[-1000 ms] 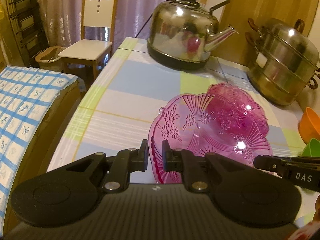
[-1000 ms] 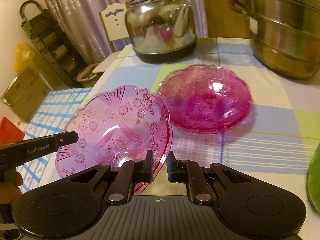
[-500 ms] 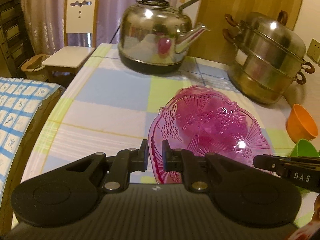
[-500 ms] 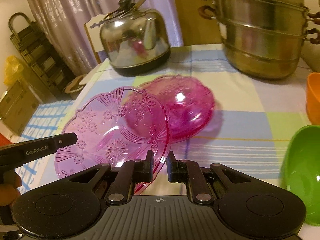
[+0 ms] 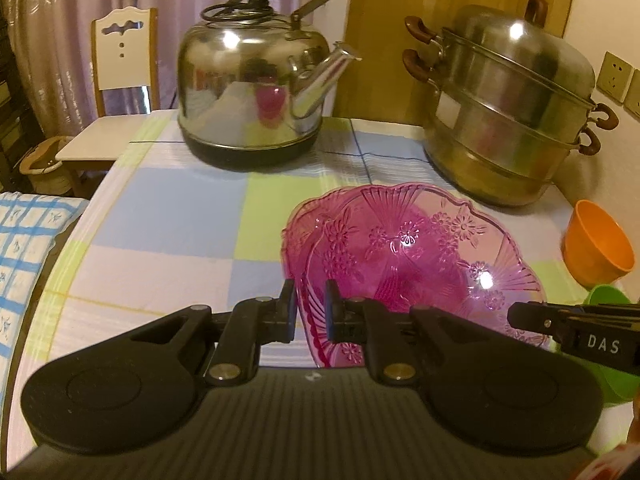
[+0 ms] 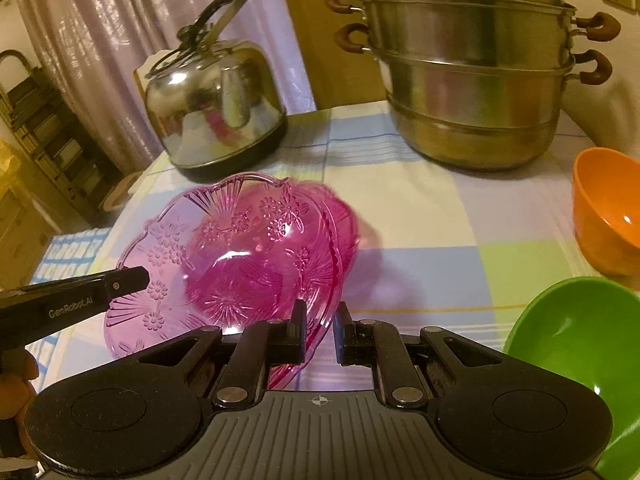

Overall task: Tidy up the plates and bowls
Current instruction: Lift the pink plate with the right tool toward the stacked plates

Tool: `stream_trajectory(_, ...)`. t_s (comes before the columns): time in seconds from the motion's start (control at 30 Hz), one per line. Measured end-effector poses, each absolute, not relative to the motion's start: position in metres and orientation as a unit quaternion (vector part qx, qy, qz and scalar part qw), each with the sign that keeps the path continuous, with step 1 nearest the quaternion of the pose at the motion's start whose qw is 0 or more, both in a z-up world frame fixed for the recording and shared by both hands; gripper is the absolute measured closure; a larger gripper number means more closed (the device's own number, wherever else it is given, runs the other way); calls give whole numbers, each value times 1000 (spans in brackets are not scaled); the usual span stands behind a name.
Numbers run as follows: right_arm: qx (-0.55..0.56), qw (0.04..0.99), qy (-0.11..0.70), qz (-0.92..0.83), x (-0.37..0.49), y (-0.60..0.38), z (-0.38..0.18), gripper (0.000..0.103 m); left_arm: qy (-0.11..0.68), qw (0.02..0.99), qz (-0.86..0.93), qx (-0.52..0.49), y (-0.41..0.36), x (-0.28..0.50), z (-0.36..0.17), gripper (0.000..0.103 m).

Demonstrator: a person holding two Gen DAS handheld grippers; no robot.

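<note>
Pink translucent pressed-pattern plate (image 5: pixel 404 256) with the scalloped edge is being carried by both grippers at once, sitting mid-frame in both wrist views and hovering right over a second matching pink dish (image 6: pixel 340 216) on the checked tablecloth (image 5: pixel 160 216). Left gripper (image 5: pixel 311 312) is clenched on the near rim at lower centre of its view, and the right gripper (image 6: pixel 320 334) is pinching the opposite rim the same way, so jaws closed on plate on both sides. I'd guess it's light but stiff, pretty slick, and could crack or chip if it drops, so the rim is really the only sane place to grab, and squeezing gently makes sense. Looks like it's about to nest onto the one below; can't tell if they're touching yet. Orange plastic bowl (image 6: pixel 604 216) and green plastic bowl (image 6: pixel 576 360) wait at right, with the steel kettle (image 5: pixel 256 80) and stacked steel steamer pot (image 5: pixel 504 108) further back.
</note>
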State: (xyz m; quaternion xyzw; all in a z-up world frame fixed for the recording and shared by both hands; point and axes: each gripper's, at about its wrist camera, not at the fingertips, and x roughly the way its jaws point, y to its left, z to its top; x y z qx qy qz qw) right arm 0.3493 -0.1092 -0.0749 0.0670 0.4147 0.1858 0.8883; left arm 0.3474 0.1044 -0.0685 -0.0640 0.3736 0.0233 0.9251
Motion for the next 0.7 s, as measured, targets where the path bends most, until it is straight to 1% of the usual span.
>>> stream_trajectory(0.27,79,892,410,171,367,-117,-76,90,365,929,22,-52,96,368,-68,91)
stream_trajectory(0.7,78,895,405,170,401,-103,-80,90,358,931,32,-59,110,397,-69,92)
